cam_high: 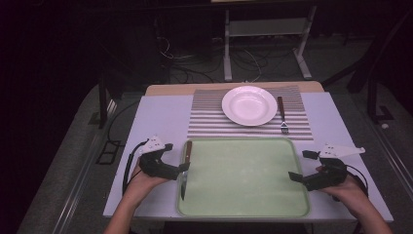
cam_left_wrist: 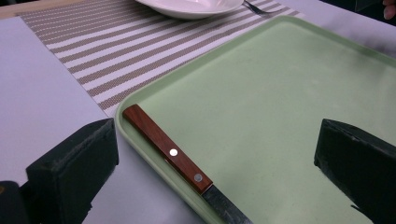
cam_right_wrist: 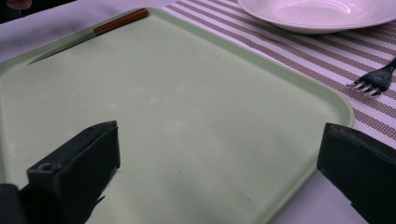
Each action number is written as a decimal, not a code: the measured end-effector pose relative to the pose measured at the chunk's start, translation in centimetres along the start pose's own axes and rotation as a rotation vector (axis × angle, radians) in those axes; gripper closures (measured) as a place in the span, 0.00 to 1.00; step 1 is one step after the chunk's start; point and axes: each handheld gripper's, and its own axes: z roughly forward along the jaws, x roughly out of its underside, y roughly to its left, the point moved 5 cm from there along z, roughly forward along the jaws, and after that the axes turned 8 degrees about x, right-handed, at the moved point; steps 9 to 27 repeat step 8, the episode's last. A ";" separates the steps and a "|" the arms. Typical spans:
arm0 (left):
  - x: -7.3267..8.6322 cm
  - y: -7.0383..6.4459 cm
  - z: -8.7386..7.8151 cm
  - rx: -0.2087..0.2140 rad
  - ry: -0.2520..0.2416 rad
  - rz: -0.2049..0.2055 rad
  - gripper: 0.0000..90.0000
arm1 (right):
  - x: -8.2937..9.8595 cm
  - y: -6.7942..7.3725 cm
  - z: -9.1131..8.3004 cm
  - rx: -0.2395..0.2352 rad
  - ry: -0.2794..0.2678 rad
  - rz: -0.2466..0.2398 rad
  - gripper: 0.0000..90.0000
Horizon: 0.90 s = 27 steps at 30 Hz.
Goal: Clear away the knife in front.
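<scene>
Lying along the left rim of a pale green tray [cam_high: 253,195] was a knife [cam_high: 185,165], its wooden handle [cam_left_wrist: 166,148] toward the far side and its blade [cam_high: 183,187] pointing back toward the person. The tray sat on a white table [cam_high: 156,117], just in front of a striped placemat [cam_high: 209,119]. On the placemat stood a white plate [cam_high: 249,105], with a fork [cam_high: 281,114] just beside it on its right, tines toward the tray.

The left gripper [cam_high: 181,168] was held at the tray's left edge, jaws spread wide with the knife between them; in the left gripper view neither jaw touched the handle. From above its tip seemed to meet the knife, though that view was too dim to be sure.

The right gripper [cam_high: 296,176] was held at the tray's right edge, jaws likewise spread, pinching nothing, with bare tray surface between them.
</scene>
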 end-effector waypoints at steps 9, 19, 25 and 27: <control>-0.1 0.0 0.0 0.002 -0.005 -0.003 0.00 | 0.0 0.0 0.0 -0.003 0.000 -0.002 0.00; -0.1 0.0 0.0 0.002 -0.005 -0.003 0.00 | 0.0 0.0 0.0 -0.003 0.000 -0.002 0.00; -0.1 0.0 0.0 0.002 -0.005 -0.003 0.00 | 0.0 0.0 0.0 -0.003 0.000 -0.002 0.00; -0.1 0.0 0.0 0.002 -0.005 -0.003 0.00 | 0.0 0.0 0.0 -0.003 0.000 -0.002 0.00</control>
